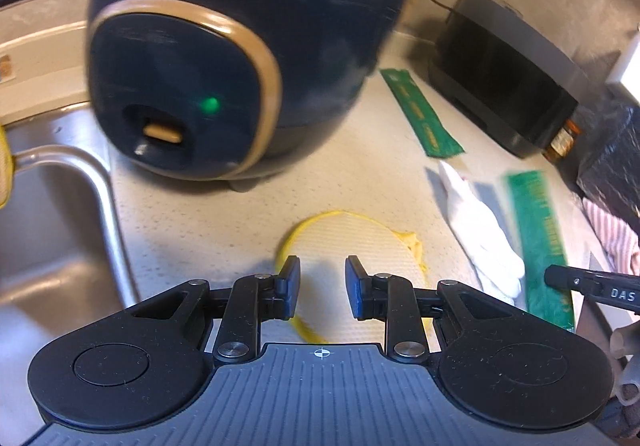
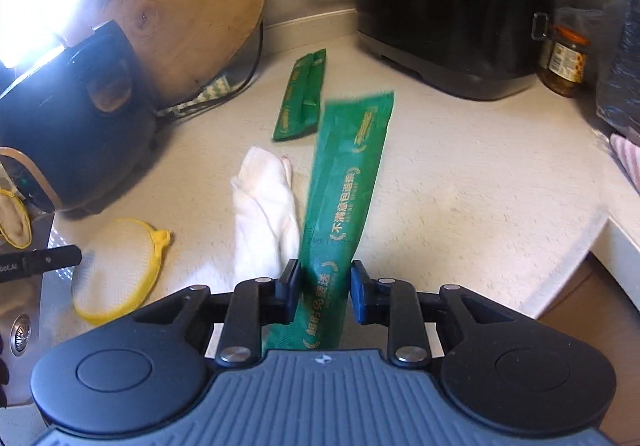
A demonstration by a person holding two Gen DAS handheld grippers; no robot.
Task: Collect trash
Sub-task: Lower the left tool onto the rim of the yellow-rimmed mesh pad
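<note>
Speckled pale bench: the right gripper, nearly closed, straddles a green wrapper (light, limp, slippery; best pinched near its end); left gripper open, empty.

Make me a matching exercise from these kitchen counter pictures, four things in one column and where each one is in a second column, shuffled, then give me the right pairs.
Things
1. long green wrapper
2. short green wrapper
3. white tissue
4. yellow-rimmed mesh pad

Places
A. near the sink's edge, in front of the left gripper
B. between the fingers of the right gripper
C. farther back, towards the grey appliance
D. lying just left of the long wrapper

Pairs: 1-B, 2-C, 3-D, 4-A
</note>
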